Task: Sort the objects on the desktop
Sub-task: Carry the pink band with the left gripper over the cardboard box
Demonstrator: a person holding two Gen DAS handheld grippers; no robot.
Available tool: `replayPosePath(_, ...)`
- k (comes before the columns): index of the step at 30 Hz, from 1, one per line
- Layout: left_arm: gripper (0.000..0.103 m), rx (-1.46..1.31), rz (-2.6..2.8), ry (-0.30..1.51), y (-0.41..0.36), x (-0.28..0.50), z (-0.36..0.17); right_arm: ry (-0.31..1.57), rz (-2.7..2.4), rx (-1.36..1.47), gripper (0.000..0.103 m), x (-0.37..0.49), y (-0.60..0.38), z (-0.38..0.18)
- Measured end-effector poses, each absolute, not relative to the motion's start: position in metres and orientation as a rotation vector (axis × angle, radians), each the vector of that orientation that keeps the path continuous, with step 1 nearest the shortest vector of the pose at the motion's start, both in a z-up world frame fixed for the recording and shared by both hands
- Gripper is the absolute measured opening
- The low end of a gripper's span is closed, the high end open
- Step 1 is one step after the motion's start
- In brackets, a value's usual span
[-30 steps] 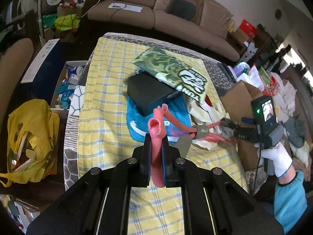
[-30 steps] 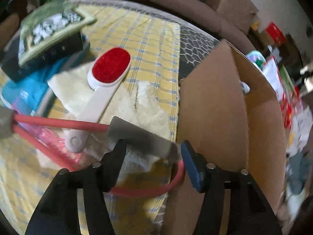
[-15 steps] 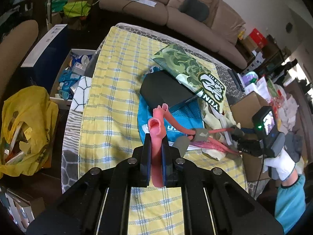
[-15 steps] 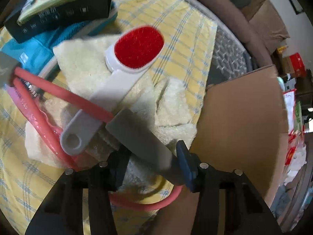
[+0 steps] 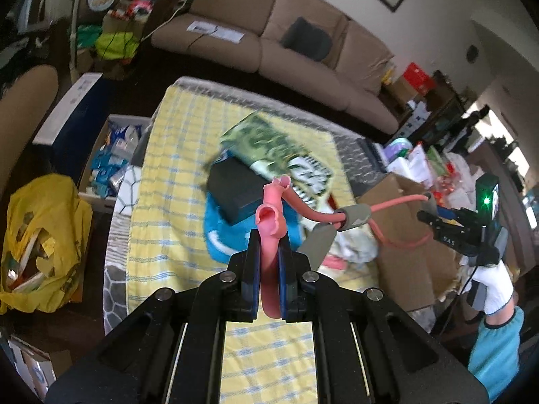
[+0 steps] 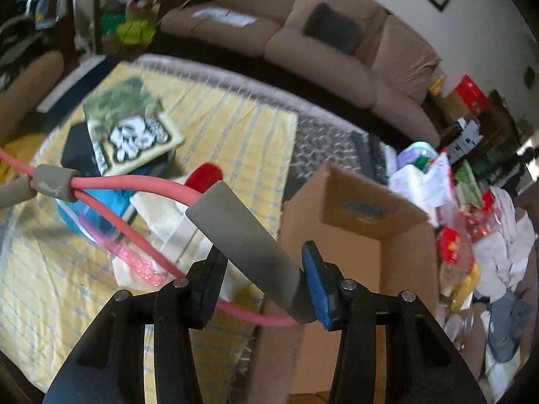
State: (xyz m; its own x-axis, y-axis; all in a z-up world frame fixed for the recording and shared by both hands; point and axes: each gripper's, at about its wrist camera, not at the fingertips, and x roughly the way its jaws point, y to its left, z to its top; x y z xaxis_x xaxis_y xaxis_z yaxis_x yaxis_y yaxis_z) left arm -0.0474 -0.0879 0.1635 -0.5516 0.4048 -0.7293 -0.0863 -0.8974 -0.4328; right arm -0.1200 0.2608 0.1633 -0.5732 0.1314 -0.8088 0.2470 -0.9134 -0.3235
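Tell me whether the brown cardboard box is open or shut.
Open: the brown cardboard box has its flap raised, showing the interior; contents cannot be told.

Hidden, cut-off and blurred parts of both wrist views

The pink tube (image 5: 269,232) vanishes between the left claw's (image 5: 268,279) fingers, its lower end hidden. Ahead of the right claw (image 6: 261,289), the printed green packet (image 6: 129,131) is motion-blurred, its lettering unreadable. The red brush head (image 6: 203,175) sits partly hidden behind the grey foam handle (image 6: 242,235).
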Motion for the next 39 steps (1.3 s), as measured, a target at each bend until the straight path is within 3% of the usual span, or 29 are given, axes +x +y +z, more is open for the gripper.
replayPosePath(10, 0.008, -1.236, 2.445, -0.328, 0.014, -0.061, 0.223, 0.421, -2.849, 1.383, 0.046, -0.079, 0.354, 0.227)
replayPosePath(21, 0.008, -1.213, 2.343, -0.163, 0.191, -0.105, 0.246, 0.16, -2.889, 1.466, 0.039, -0.031, 0.468, 0.238)
replayPosePath(25, 0.008, -1.22, 2.308, -0.104, 0.254, -0.121, 0.244, 0.145, -2.889, 1.51, 0.029, -0.031, 0.491, 0.224)
replayPosePath(32, 0.008, -1.281, 2.27, 0.04, 0.355, -0.153, 0.213, 0.037, -2.844, 1.642, 0.027, -0.059, 0.53, 0.167)
replayPosePath(39, 0.008, -1.399, 2.22, 0.115, 0.4, -0.189, 0.152, -0.017, -2.781, 1.748, 0.027, -0.076, 0.555, 0.114)
